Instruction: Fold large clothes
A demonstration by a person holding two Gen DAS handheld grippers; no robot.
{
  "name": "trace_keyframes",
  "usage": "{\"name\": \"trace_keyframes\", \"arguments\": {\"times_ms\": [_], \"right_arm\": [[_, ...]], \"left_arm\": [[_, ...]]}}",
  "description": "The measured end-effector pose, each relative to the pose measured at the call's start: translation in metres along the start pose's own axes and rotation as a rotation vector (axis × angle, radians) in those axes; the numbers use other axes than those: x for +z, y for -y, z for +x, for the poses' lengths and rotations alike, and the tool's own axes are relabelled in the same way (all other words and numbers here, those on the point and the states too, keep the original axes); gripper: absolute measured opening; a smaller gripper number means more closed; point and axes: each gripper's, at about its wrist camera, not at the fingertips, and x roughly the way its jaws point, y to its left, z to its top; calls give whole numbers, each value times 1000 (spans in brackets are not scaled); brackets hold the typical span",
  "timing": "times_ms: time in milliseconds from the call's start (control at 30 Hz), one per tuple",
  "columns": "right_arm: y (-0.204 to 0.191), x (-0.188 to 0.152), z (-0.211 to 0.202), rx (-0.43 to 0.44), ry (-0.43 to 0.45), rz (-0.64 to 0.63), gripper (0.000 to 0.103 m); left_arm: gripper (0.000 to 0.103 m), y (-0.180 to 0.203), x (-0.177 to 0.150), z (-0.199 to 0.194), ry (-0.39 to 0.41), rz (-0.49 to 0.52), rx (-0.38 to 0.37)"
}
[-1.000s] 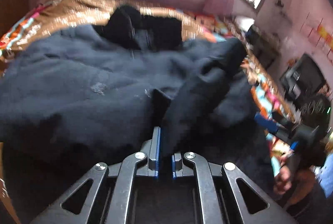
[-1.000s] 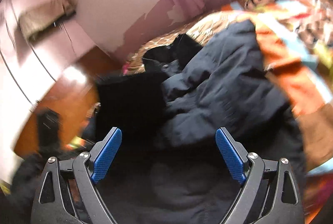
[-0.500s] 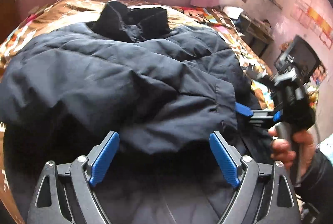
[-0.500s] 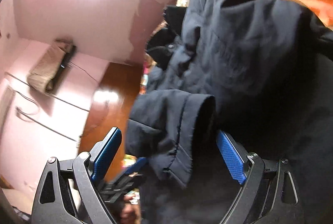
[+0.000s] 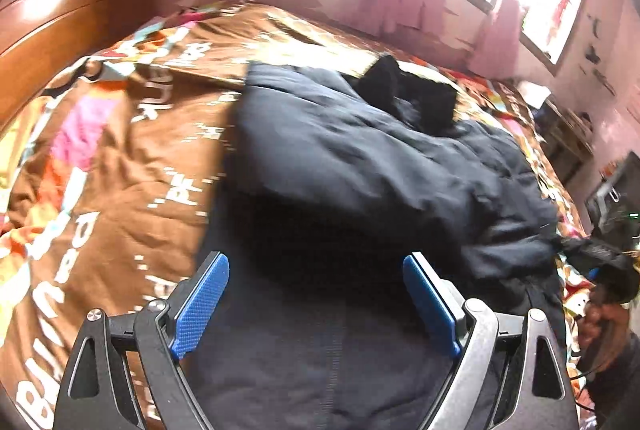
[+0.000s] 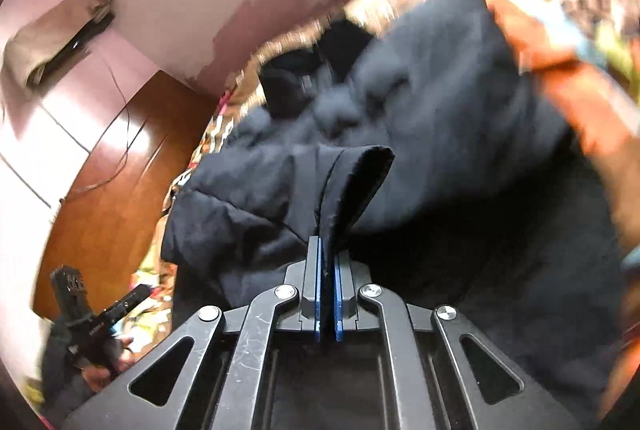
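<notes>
The right gripper has just clamped its jaws, which stood wide half a second ago, onto the cuff end of the sleeve of the dark navy padded winter jacket; the blue pads now pinch a thin fold of fabric between them. The left gripper, which a second ago was clenched on that same sleeve, is now released, its blue fingers spread wide above the jacket's lower hem and gripping nothing. So the sleeve has passed from one hand to the other, which by my reading sets up the next fold: drawing the sleeve across the jacket's body. The jacket lies spread over the brown patterned bedspread, nearer the bed's right edge as the left wrist view shows it, its black collar pointing towards the far edge under the windows. The bedspread's left half is bare of clothing. No container shows in either view, so nothing can be said of contents.
</notes>
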Motion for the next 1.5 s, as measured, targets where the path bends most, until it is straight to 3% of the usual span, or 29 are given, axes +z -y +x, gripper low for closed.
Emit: {"name": "trace_keyframes", "arguments": {"times_ms": [100,200,367,467,567,633,667,900,1033,1133,1300,1500], "right_arm": [[-15,29,-33,-104,141,-103,5],[-12,56,-44,-193,195,-146,5],[15,77,-15,-260,123,-187,6],[28,76,-4,-330,127,-219,11],[23,74,-6,-396,167,-248,28],[8,76,-15,-456,196,-289,62],[2,78,-16,-472,197,-309,67],[-45,96,34,-338,-80,-449,69],[-56,97,67,-298,-166,-528,69],[-47,100,85,-298,-217,-504,68],[-21,79,112,-322,-351,-407,68],[-21,56,118,-352,-351,-466,69]], "left_arm": [[88,-13,6,1,15,-11,20],[88,-14,20,16,30,-7,29],[88,-4,59,57,50,36,1],[88,7,81,78,65,31,-55],[88,28,99,97,17,36,-81],[88,45,108,106,-31,50,-88],[88,53,110,108,-50,60,-87],[88,95,119,149,-256,158,-118],[88,106,114,172,-340,255,-101],[88,109,109,187,-402,311,-85],[92,114,96,194,-413,355,-80],[94,120,76,201,-392,423,-31]]}}
